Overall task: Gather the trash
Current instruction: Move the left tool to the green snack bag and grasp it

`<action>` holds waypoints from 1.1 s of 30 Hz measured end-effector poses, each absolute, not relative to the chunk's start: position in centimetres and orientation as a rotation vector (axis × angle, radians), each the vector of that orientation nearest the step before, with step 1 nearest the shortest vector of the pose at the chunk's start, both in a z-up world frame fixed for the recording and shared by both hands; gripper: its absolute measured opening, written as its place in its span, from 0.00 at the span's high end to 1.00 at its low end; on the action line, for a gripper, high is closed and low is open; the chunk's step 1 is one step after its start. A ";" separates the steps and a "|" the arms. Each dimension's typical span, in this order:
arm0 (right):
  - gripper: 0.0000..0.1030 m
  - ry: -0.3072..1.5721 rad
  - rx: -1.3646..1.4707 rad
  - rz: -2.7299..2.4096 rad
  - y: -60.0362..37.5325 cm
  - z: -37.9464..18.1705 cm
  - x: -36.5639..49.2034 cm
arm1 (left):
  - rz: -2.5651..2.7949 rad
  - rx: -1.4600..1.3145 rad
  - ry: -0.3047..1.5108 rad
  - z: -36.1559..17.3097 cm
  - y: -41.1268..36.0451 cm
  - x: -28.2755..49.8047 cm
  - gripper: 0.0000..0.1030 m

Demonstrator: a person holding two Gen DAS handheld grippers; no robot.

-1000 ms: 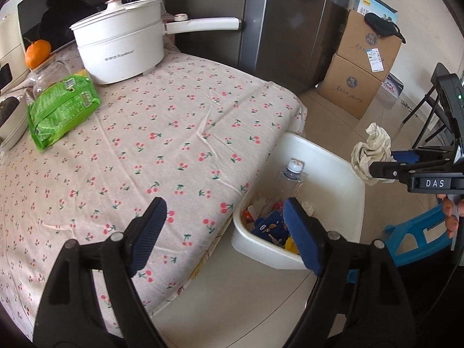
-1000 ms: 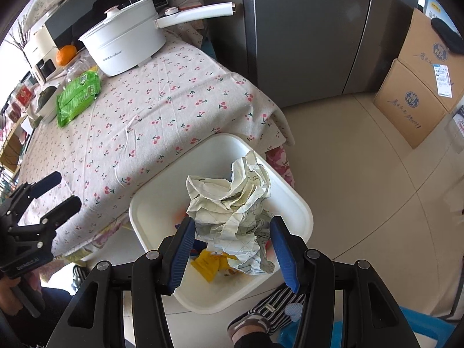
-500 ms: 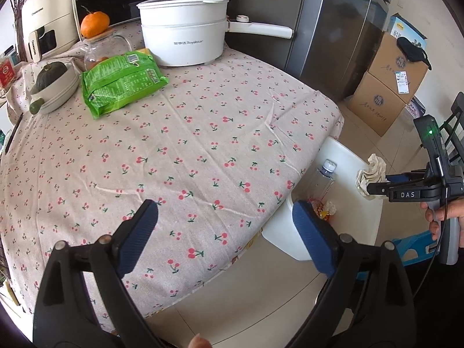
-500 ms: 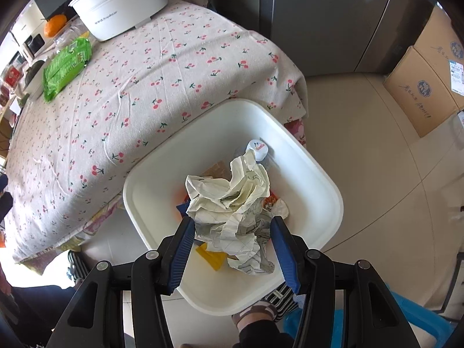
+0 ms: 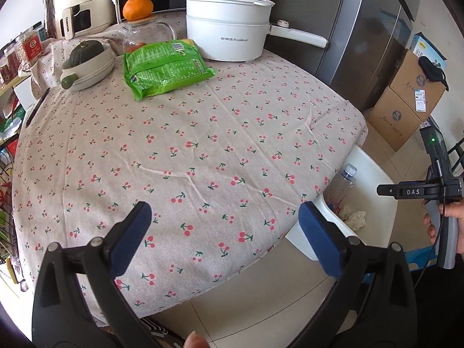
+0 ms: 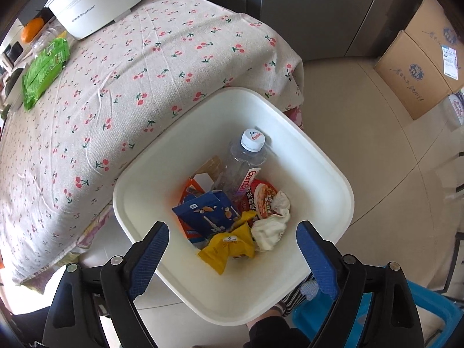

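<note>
A white bin (image 6: 333,174) stands on the floor beside the table. It holds a clear plastic bottle (image 6: 246,156), a blue carton (image 6: 208,214), yellow and red wrappers (image 6: 229,246) and a crumpled paper wad (image 6: 272,226). My right gripper (image 6: 232,249) is open and empty, right above the bin. My left gripper (image 5: 224,237) is open and empty over the near edge of the cherry-print tablecloth (image 5: 188,145). A green snack packet (image 5: 162,69) lies far across the table. The bin (image 5: 374,171) and the right gripper (image 5: 385,190) show at the right of the left wrist view.
A white electric pot (image 5: 229,37), a glass jar with an orange on top (image 5: 137,8), a bowl with a dark squash (image 5: 87,63) and an appliance sit at the table's far side. A fridge (image 5: 362,34), cardboard boxes (image 5: 411,98) and a blue stool (image 6: 406,313) stand around.
My right gripper opened and the crumpled paper dropped into the bin. My left gripper swung left and back, from the bin toward the table.
</note>
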State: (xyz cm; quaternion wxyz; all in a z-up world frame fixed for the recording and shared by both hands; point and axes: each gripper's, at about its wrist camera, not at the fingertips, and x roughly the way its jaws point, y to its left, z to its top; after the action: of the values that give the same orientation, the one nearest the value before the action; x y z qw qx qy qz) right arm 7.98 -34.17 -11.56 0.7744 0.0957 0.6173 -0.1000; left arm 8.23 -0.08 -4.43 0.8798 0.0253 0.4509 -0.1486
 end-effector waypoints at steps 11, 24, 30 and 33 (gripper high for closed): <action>0.11 1.219 0.147 -0.093 -27.4 -7.7 11.1 | -0.178 0.021 0.939 -4.7 5.4 9.8 0.01; 0.11 1.205 0.031 0.007 -20.1 -8.8 16.9 | -0.175 -0.034 0.917 -5.5 8.0 19.1 0.01; 0.11 1.162 -0.021 0.039 -19.2 -8.3 19.6 | -0.172 -0.175 0.894 -6.6 10.3 25.4 0.02; 0.11 1.159 0.010 0.049 -19.5 -8.3 20.9 | -0.199 -0.246 0.883 -7.4 10.8 28.2 0.03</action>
State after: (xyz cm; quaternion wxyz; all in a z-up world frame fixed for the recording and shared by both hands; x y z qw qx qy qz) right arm 20.89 -19.48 -8.28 0.8365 0.0046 0.5475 0.0234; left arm 28.25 10.84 -7.43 0.8920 -0.1185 0.4255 -0.0961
